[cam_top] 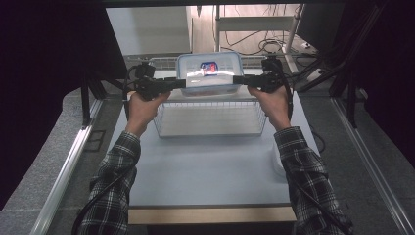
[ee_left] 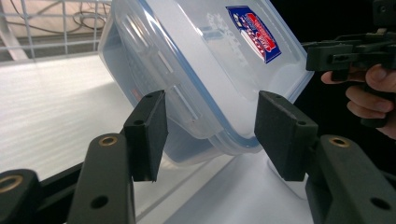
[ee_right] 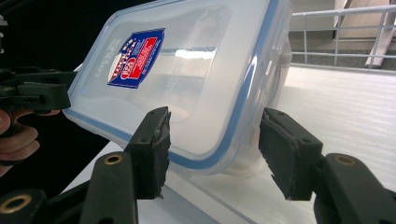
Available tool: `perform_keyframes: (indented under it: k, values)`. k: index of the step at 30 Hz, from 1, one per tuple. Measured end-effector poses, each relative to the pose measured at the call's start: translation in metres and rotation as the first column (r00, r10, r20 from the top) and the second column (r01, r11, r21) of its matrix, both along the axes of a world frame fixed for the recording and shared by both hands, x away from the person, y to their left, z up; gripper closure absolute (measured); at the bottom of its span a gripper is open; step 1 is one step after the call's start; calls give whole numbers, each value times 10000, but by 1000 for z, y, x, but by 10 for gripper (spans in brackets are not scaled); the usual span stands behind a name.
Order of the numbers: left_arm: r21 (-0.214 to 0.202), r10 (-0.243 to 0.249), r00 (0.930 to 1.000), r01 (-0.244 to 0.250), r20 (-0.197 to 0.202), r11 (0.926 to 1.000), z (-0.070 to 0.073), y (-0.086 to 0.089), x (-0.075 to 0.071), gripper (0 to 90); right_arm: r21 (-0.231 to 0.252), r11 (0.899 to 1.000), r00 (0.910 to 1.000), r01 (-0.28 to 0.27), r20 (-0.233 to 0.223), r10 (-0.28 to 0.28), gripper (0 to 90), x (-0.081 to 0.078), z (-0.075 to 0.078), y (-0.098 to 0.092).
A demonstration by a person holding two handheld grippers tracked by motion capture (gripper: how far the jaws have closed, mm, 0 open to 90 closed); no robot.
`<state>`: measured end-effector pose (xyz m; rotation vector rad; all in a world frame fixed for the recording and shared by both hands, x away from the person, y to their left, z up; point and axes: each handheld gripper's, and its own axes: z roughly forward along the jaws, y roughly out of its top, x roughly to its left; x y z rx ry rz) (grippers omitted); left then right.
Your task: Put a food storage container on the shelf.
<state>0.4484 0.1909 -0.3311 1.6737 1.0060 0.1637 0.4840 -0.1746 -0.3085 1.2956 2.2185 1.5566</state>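
A clear plastic container [cam_top: 209, 73] with a blue-rimmed lid and a red and blue sticker hangs tilted above the table, lid toward the high camera. My left gripper [cam_top: 182, 83] holds its left end and my right gripper [cam_top: 237, 80] its right end. In the left gripper view the container [ee_left: 201, 60] has one corner between the jaws of the left gripper [ee_left: 212, 135], one pad on each side. In the right gripper view the right gripper [ee_right: 212, 140] clamps the container [ee_right: 187, 70] across lid and base.
An empty wire basket [cam_top: 161, 117] stands on the white table [cam_top: 205, 171] just below and in front of the container. A second wire rack [cam_top: 161, 61] lies behind it. Dark curtains flank both sides, and a metal rail [cam_top: 63, 176] runs along the left.
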Motion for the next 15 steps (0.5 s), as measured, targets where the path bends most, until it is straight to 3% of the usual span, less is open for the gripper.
perform_keyframes:
  k: [6,11,15]
  values:
    - [600,980,9925,-1025,727,9929,6,-4,-3,440,210,9996,9992,195,336,-202,466,-2,1,-2]
    - [467,970,9927,-1004,713,9938,5,-4,0,434,-48,9999,9983,138,568,-135,482,-4,2,-1]
    - [616,1218,9889,-1273,851,9900,5,-1,0,427,-103,9999,9983,28,579,-22,513,-6,0,0]
